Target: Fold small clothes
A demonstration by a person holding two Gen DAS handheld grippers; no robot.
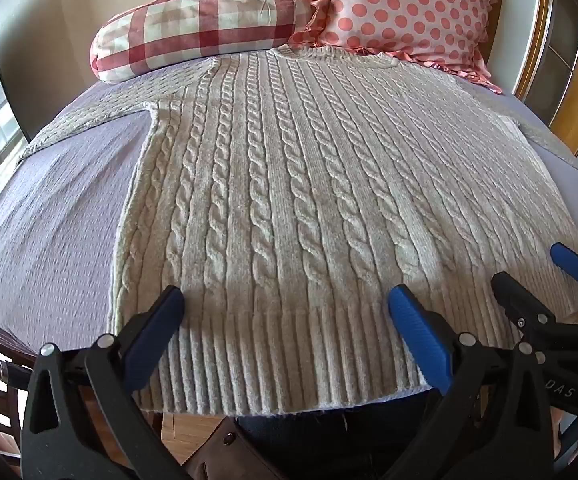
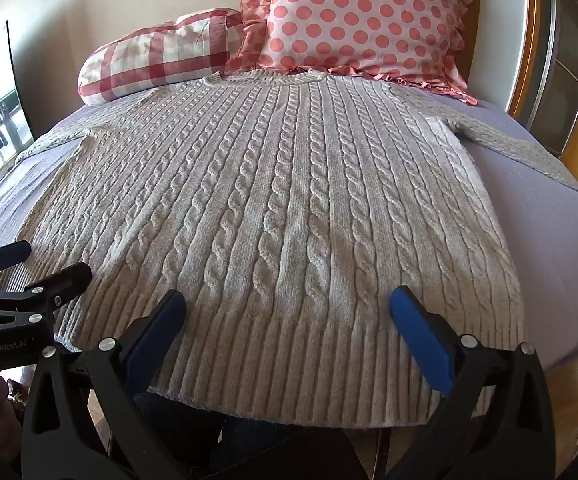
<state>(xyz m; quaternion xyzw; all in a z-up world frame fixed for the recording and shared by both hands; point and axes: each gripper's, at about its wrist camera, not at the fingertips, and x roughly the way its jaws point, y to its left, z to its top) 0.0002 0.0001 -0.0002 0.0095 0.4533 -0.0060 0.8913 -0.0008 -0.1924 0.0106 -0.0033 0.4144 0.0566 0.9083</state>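
Note:
A cream cable-knit sweater [image 1: 289, 184] lies flat, front up, on a lilac bedspread [image 1: 57, 216], collar far, ribbed hem near; both sleeves spread sideways. It also shows in the right wrist view [image 2: 281, 208]. My left gripper [image 1: 287, 300] is open and empty, its fingers wide apart just above the hem's left half. My right gripper [image 2: 289, 304] is open and empty above the hem's right half. The right gripper shows at the right edge of the left wrist view [image 1: 537, 268], and the left gripper at the left edge of the right wrist view [image 2: 49, 262].
A red-and-white checked bolster [image 1: 201, 24] and a pink polka-dot pillow [image 1: 409, 4] lean at the head of the bed beyond the collar. A wooden frame [image 1: 561, 92] stands at the right. The bed's near edge [image 2: 561, 344] is just below the hem.

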